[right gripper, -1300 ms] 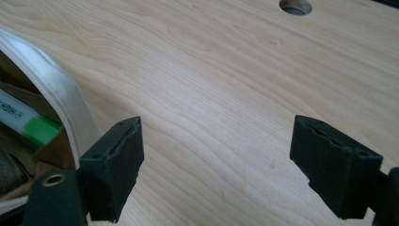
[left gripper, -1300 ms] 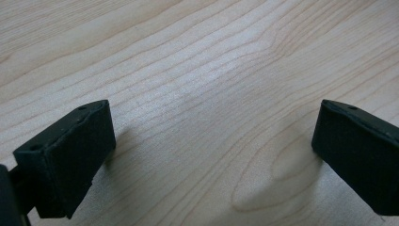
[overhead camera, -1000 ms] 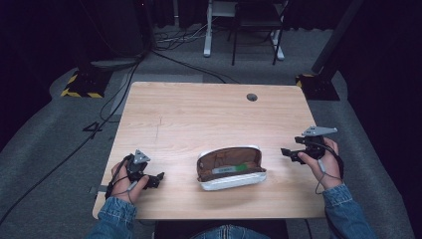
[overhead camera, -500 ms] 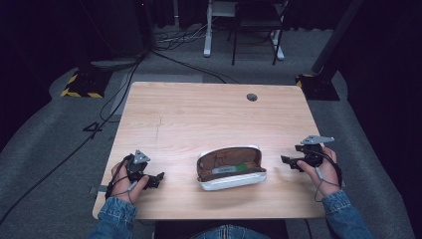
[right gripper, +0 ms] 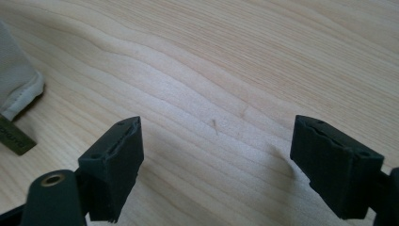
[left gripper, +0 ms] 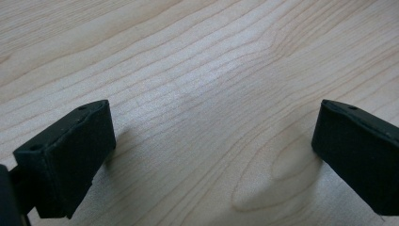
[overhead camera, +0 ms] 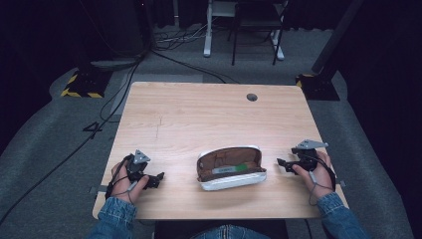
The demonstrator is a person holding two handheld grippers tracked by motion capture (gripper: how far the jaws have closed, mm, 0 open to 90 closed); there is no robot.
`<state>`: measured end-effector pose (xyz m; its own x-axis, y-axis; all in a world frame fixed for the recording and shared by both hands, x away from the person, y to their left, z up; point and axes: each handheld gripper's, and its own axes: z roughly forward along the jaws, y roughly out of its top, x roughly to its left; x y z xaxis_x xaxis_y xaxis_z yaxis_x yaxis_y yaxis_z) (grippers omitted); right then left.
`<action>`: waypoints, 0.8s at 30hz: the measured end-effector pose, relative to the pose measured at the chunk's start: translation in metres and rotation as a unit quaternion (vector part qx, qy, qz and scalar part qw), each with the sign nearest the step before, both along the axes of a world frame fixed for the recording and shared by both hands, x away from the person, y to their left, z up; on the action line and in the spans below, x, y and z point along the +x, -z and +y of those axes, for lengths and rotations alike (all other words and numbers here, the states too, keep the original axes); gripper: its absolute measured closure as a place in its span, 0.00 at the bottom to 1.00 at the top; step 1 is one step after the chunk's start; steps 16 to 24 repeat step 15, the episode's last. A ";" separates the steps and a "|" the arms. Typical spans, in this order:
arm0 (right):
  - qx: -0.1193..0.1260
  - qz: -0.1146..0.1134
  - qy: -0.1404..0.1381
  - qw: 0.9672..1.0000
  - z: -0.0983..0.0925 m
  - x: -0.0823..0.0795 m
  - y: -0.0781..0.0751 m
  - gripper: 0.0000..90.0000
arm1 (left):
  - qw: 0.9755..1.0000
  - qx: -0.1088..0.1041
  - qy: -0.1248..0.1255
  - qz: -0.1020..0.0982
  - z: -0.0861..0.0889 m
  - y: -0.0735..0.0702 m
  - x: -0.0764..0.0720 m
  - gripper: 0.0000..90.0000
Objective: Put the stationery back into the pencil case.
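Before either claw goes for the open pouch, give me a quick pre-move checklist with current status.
1. Left claw open, nothing between its jaws: ok.
2. Right claw open, nothing between its jaws: ok.
3. Pouch lying open on the table, between the two claws: ok.
4. Green item lying inside the pouch: ok; what it is, cannot tell.
5. Pouch corner beside the right claw, not touching: ok.

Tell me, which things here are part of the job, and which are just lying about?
In the job:
- white zipped fabric pouch, open, brown lining
- green item inside it
- left gripper, open
- right gripper, open

Lying about:
- black floor cables
- white-legged stand behind table
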<state>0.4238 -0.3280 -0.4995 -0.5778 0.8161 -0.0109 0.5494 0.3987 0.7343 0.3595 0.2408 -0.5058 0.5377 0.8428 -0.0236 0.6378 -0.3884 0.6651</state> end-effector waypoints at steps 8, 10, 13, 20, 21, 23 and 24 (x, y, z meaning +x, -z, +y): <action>0.000 0.000 0.008 1.000 0.000 0.003 0.004 0.16 | 1.000 -0.001 -0.003 0.000 0.000 0.000 -0.001 0.00; 0.000 0.001 0.012 1.000 0.001 0.004 0.005 0.14 | 1.000 -0.001 -0.003 0.000 0.000 0.000 -0.001 0.00; 0.000 0.004 0.008 1.000 0.002 0.004 0.005 0.12 | 1.000 -0.001 -0.003 0.000 0.000 0.000 -0.001 0.00; 0.000 0.005 0.007 1.000 0.002 0.004 0.005 0.12 | 1.000 -0.001 -0.003 0.000 0.000 0.000 -0.001 0.00; 0.000 0.005 0.007 1.000 0.002 0.004 0.005 0.12 | 1.000 -0.001 -0.003 0.000 0.000 0.000 -0.001 0.00; 0.000 0.005 0.007 1.000 0.002 0.004 0.005 0.12 | 1.000 -0.001 -0.003 0.000 0.000 0.000 -0.001 0.00; 0.000 0.005 0.007 1.000 0.002 0.004 0.005 0.12 | 1.000 -0.001 -0.003 0.000 0.000 0.000 -0.001 0.00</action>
